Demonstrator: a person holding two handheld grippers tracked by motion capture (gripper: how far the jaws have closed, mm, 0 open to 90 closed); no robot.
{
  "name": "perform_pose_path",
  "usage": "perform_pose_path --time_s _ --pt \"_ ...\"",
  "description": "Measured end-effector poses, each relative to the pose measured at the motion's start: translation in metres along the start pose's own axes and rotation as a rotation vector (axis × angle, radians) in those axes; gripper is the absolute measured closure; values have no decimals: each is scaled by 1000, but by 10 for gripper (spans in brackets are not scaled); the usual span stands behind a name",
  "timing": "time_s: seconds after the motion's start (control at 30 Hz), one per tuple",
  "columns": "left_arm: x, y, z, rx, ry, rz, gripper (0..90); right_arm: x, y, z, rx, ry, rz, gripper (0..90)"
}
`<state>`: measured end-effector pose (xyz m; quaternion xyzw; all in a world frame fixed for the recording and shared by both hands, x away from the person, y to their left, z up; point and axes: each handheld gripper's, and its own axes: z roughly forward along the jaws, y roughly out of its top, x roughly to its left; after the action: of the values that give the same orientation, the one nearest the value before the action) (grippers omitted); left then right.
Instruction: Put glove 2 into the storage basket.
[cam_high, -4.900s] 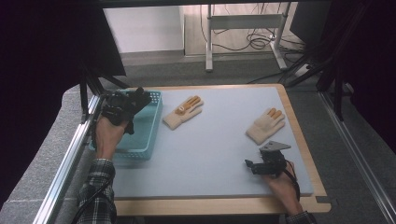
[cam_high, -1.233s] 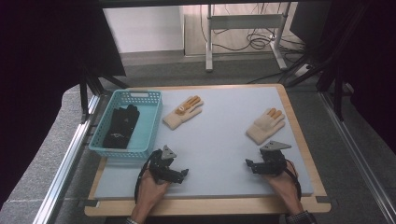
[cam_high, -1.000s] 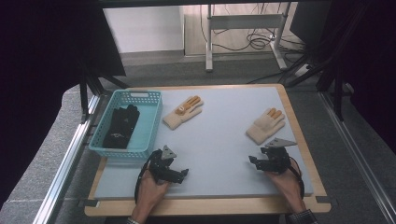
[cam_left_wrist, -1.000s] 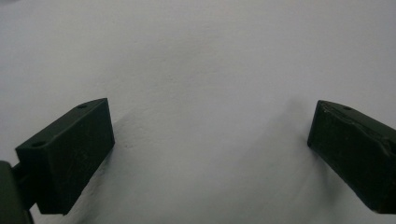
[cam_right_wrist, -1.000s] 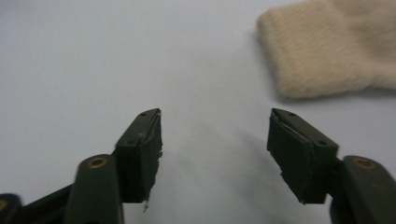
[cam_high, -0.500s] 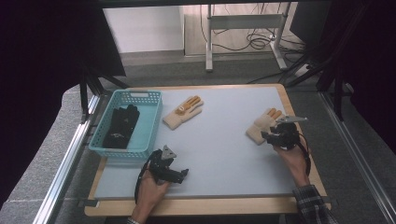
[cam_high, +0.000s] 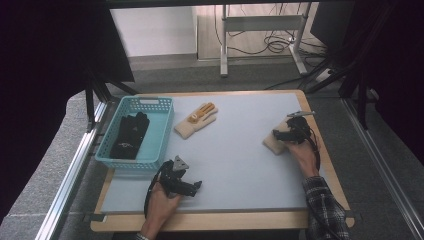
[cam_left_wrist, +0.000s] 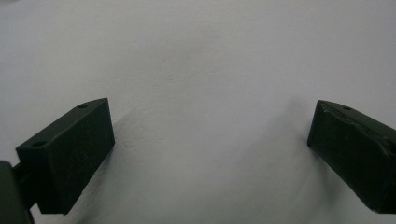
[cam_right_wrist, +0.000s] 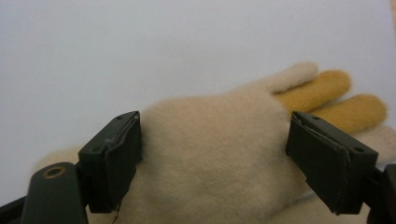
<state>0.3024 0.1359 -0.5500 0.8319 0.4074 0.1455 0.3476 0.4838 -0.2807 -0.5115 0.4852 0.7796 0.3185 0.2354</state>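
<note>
Over the beige glove (cam_right_wrist: 210, 154), right tool (cam_right_wrist: 212, 154) jaws just spread, straddling it, left tool (cam_left_wrist: 210, 154) released.

You worked in a lab-style recording room: a wood-edged table (cam_high: 320, 150) framed by aluminium rails (cam_high: 70, 175), black curtains (cam_high: 45, 65), cables (cam_high: 270, 45) on the floor behind.

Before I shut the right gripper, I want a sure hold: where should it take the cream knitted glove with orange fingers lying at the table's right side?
Grip the cream knitted glove across its palm, coming from the cuff end along its length. It lies flat, and the right gripper already straddles that broad, thick part with open jaws.
</note>
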Motion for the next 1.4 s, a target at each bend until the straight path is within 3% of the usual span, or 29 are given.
perform_pose_path --time_s 0.07,0.2,0.3,0.53,0.77,0.9,1.1,1.27,1.4 --pt "0 0 0 0 0 0 8 -1 -1 8 6 -2 3 198" --pt "0 0 0 0 0 0 8 1 -2 7 21 15 13 407" --pt "0 0 0 0 1 0 8 1 -2 4 33 33 20 492" --pt "0 0 0 0 0 1 8 1 -3 -3 13 65 11 523" --pt "0 0 0 0 1 0 8 16 6 -34 -42 120 -54 522" --pt "0 0 0 0 1 0 8 37 10 -55 -69 191 -109 519" --pt "0 0 0 0 1 2 8 89 14 -74 -77 321 -243 510" --pt "0 0 0 -1 1 3 8 135 11 -71 -66 429 -342 501" --pt "0 0 0 -2 2 2 8 166 2 -59 -34 481 -423 496"
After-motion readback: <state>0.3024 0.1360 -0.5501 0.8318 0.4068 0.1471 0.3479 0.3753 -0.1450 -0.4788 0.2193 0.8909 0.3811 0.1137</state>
